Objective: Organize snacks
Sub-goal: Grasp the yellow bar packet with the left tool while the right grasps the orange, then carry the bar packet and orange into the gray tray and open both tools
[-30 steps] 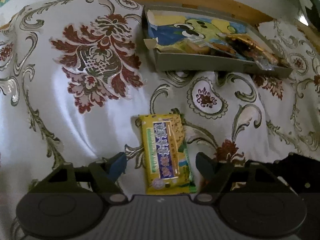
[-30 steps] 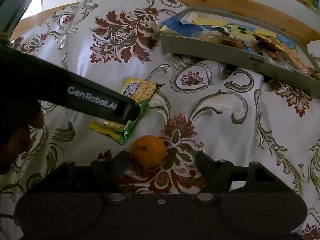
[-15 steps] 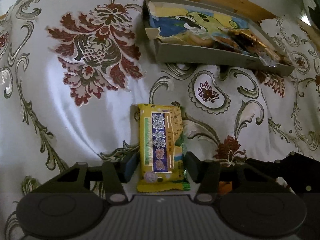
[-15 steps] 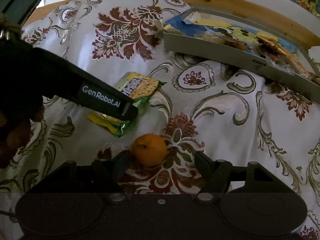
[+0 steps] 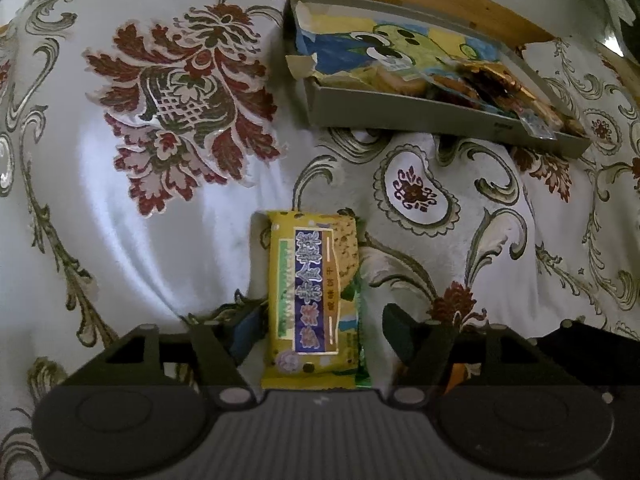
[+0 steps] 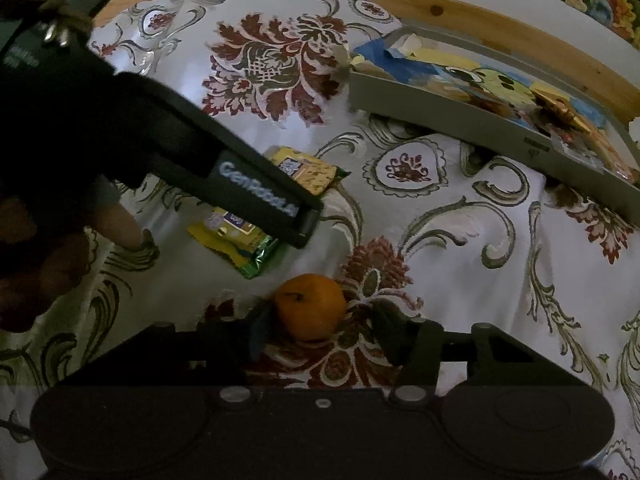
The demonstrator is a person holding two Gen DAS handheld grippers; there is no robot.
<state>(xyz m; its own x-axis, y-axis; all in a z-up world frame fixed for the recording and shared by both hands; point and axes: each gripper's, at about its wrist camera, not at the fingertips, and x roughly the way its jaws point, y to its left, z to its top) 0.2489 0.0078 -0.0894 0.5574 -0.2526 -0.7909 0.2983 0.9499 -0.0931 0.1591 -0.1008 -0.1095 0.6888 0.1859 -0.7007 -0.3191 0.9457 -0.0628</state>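
snack packet (image 5: 314, 304) on the cloth, well short of tray (image 5: 420, 114) | left gripper (image 5: 320, 326) fingers apart astride it | light, crinkly, slick film; biscuit inside probably brittle, pinch long edges gently | right gripper (image 6: 316, 324) spread around orange (image 6: 310, 306)

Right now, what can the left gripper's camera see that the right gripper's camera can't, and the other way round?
Only the left wrist view shows the left gripper with its two fingers either side of the yellow snack packet.

Only the right wrist view shows the whole orange sitting between the right gripper fingers, plus the person's hand; in the left view only a sliver of orange peeks out.

Both show the packet, the grey tray of snacks, and the flowery cloth.
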